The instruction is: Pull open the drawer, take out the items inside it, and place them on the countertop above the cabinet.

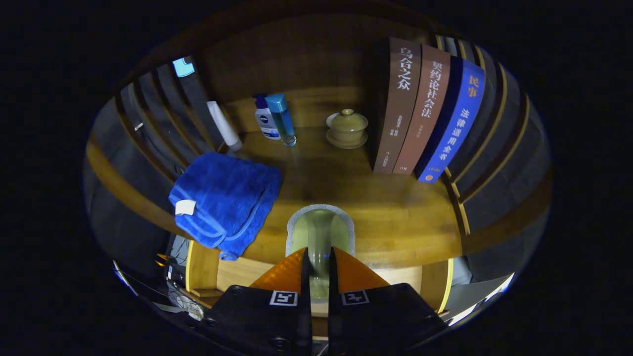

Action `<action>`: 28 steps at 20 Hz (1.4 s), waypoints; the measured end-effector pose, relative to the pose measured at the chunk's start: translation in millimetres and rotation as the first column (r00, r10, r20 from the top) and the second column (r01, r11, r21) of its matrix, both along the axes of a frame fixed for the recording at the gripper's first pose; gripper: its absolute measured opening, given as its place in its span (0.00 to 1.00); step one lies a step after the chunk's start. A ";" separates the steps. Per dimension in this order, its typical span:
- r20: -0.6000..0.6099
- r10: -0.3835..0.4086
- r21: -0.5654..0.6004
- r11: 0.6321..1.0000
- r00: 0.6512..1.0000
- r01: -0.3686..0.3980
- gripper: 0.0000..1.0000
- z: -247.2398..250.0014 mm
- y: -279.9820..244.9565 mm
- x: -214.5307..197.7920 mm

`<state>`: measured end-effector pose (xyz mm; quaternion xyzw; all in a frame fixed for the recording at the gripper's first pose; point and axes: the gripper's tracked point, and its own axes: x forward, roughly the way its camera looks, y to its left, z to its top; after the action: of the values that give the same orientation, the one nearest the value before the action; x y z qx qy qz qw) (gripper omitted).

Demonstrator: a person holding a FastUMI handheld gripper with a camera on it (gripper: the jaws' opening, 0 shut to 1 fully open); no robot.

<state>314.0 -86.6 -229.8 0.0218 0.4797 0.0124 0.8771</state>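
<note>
Olive-green brush (320, 237), handle clamped tight between both fingers of the gripper (319, 262), its bristled head resting just ahead of them on the wooden countertop (395, 212). Off to the left lies a folded blue towel (225, 200). Beyond, two bottles (274, 118) stand near a lidded cup (347, 128), with three upright books (425, 109) to the right.

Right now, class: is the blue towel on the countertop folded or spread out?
Folded. The blue towel lies on the countertop as a thick block with stacked hemmed edges showing at its near corner.
</note>
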 end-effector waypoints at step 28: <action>0.512 0.002 0.024 1.000 0.859 -0.017 1.00 80.1 17.4 25.6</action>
<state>339.7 -69.2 -149.7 0.0277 0.2295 0.0287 0.9725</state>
